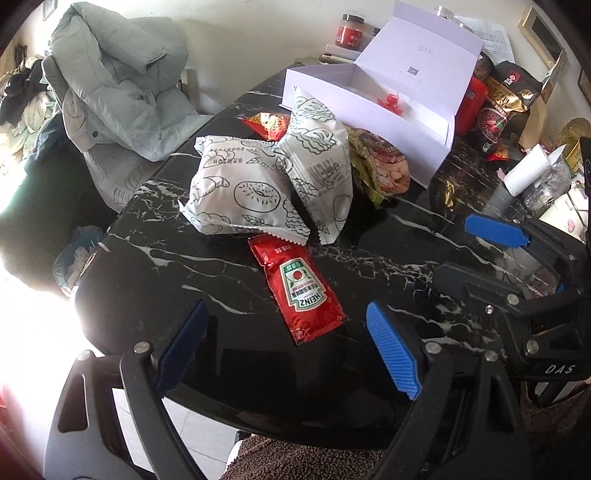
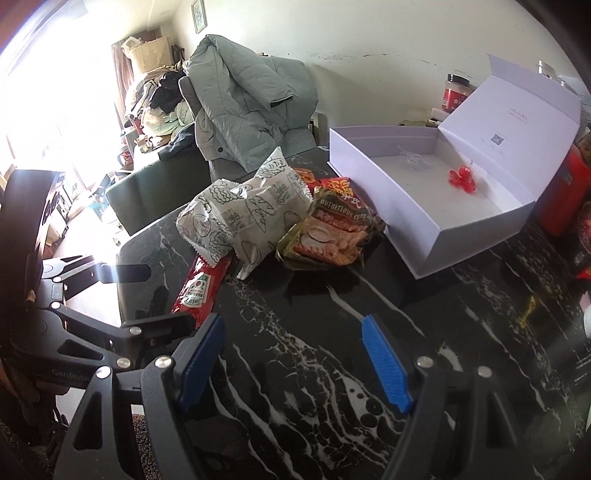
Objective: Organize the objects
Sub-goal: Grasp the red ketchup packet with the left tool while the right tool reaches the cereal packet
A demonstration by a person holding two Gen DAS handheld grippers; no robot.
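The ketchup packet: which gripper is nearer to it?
Left. The left gripper is open right in front of the ketchup packet; the right gripper, also open, sits off to its side.

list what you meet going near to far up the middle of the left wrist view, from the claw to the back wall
left claw → Heinz ketchup sachet → white bread packet with doughnut drawings → red snack packet → open white box → red-lidded jar

Ketchup packet [image 1: 297, 291] top under bread bag [image 1: 236, 192], red snack packet [image 1: 267, 123] mostly hidden, box-lid print unreadable
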